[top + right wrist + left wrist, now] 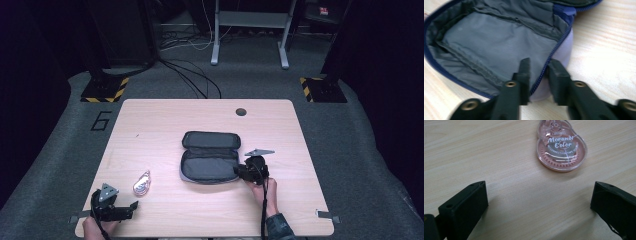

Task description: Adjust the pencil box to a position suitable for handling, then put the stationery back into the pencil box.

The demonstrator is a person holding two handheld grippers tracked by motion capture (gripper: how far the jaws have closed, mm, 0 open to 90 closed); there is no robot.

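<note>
Wood-grain bench from the high view carries an unzipped grey pouch mid-bench, the right gripper at its right edge and the left gripper near a correction tape. Left gripper view: jaws wide apart, the small, light, slick plastic tape just ahead, best pinched across its flat sides. Right gripper view: jaws clamped on the pouch's soft zipper rim.

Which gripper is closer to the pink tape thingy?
Left. The left gripper sits open just short of the correction tape; the right gripper is across the table, pinching the pouch rim.
</note>
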